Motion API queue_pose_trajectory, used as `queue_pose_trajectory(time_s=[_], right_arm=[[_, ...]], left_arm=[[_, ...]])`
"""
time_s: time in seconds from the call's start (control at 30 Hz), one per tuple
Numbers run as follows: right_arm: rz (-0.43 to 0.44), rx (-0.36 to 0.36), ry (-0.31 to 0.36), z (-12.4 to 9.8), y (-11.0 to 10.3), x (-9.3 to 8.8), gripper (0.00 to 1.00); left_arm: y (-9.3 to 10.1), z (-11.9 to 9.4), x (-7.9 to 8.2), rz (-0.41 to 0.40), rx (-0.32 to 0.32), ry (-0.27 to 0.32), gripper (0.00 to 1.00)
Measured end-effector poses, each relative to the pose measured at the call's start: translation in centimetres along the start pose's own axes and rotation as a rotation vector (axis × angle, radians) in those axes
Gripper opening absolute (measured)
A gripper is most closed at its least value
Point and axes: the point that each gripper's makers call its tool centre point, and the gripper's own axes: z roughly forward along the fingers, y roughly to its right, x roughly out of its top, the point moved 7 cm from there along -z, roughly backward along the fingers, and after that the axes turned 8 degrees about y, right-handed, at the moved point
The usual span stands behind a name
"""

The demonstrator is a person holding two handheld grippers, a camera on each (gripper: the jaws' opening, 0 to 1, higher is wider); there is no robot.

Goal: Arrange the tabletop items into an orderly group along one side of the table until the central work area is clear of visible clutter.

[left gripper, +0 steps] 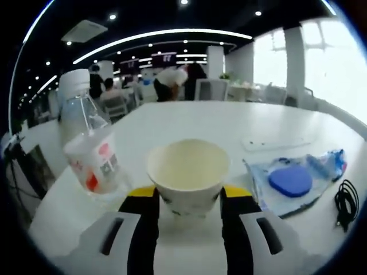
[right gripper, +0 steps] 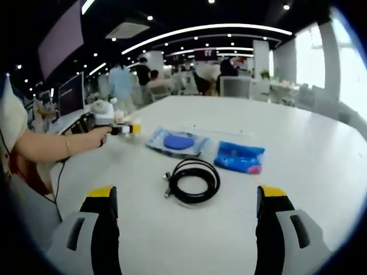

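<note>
Left gripper view: the left hand-held gripper [left gripper: 189,215] has its jaws rising from 6 o'clock, pressed to either side of a paper cup [left gripper: 188,175].
Cup: upright and empty as far as I can see, its base down between the jaws, close over the white worktop [left gripper: 189,123].
Water bottle: a clear bottle [left gripper: 89,143] with a white cap stands at 9 o'clock, just beside the cup.
Other items: a clear bag holding a blue disc [left gripper: 291,180] lies at 3 o'clock; a black cable [left gripper: 346,203] lies at 4 o'clock near the edge.

Right gripper view: the right hand-held gripper [right gripper: 188,215] has its jaws wide apart at 6 o'clock, with nothing between them.
Cable: the coiled cable [right gripper: 194,180] lies at the centre, straight ahead of the jaws.
Packets: the disc bag [right gripper: 175,141] sits at 12 o'clock; a blue packet [right gripper: 239,157] sits at 2 o'clock.
Far side: a person's arm [right gripper: 54,146] reaches in from 9 o'clock towards the bottle end; the details there are blurred.

Step in hand: by my reading, the cup is being placed next to the bottle.
Next move: the left jaws need to open off the cup; the right needs to advance and close on the cable.
</note>
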Motion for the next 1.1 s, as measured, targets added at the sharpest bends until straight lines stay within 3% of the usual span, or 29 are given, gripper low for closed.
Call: queue_pose_trajectory(time_s=[0.87,1.1], right_arm=[[-0.005,-0.005,-0.028,-0.4,0.4,-0.4,1.0],[-0.003,0.002,-0.034,-0.4,0.3,-0.6,1.0]], left_arm=[[1.6,0.7,-0.6,0.008,-0.047,-0.004,0.4],[2.0,0.3,-0.3,0.016,-0.062,0.004,0.53]])
